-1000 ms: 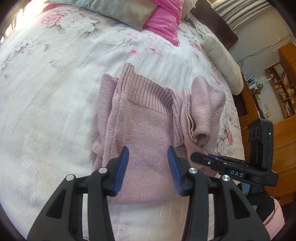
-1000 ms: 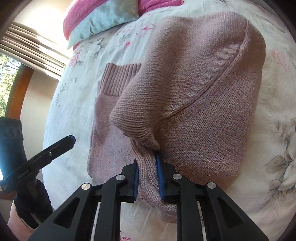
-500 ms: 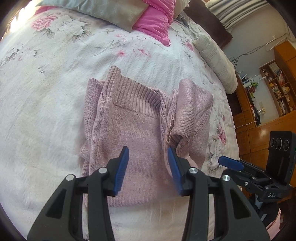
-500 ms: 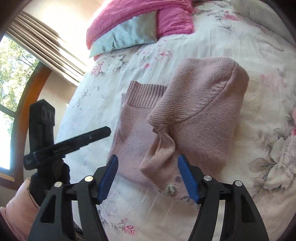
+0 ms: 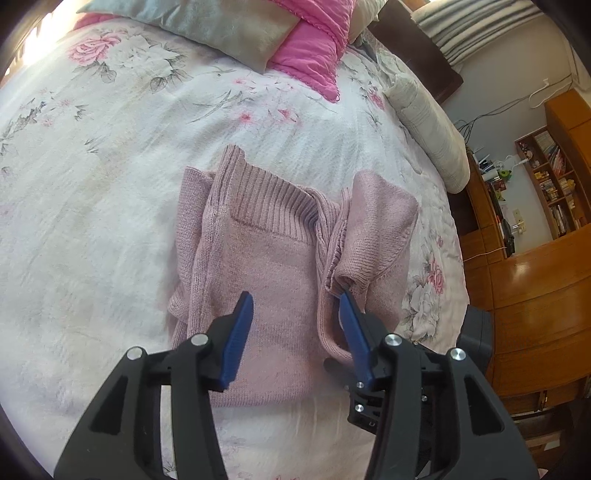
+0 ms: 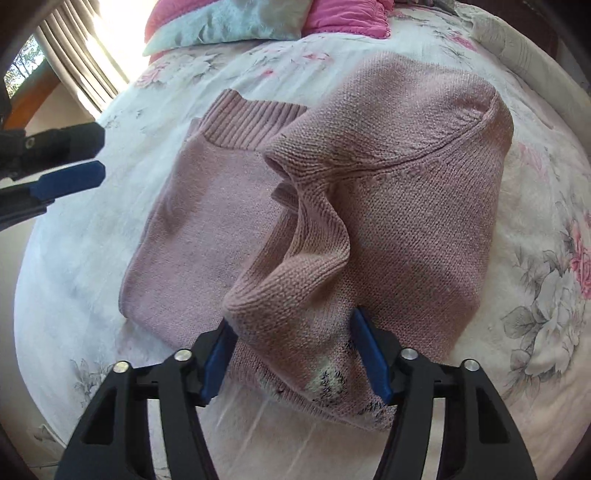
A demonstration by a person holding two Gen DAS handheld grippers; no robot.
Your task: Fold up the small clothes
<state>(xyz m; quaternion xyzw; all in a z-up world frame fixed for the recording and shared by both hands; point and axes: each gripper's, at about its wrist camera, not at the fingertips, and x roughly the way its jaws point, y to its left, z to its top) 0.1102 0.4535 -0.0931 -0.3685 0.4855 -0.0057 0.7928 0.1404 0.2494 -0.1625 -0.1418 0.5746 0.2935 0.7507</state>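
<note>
Your left view cuts off the sweater's [image 5: 258,295] near hem behind your own fingers, and the right gripper shows only as dark hardware low at the right edge there, so you can't read its blue pads from that side. In the right view the sleeve bunches up right at the lens, and whether the pads actually touch the knit is hard to judge. A patch of pale, dark-flecked pattern peeks out at the sleeve's near end; what it is, you can't make out.

Your left gripper [image 5: 295,332] sits wide open above the sweater's body, nothing between the pads, the right pad close by the folded sleeve edge. Your right gripper [image 6: 295,354] is spread wide too, its fingers straddling the rumpled sleeve [image 6: 295,258], not pinched on it.

The pink knit sweater lies on the floral bedspread [image 5: 92,184], partly folded. Its long axis runs away from you, ribbed collar [image 5: 273,199] at the far end toward the pillows [image 5: 236,29], hem nearest your grippers. The left side is tucked under along the body; the right sleeve is folded in and down along the same line, with its shoulder making a rounded hump at the far right.
</note>
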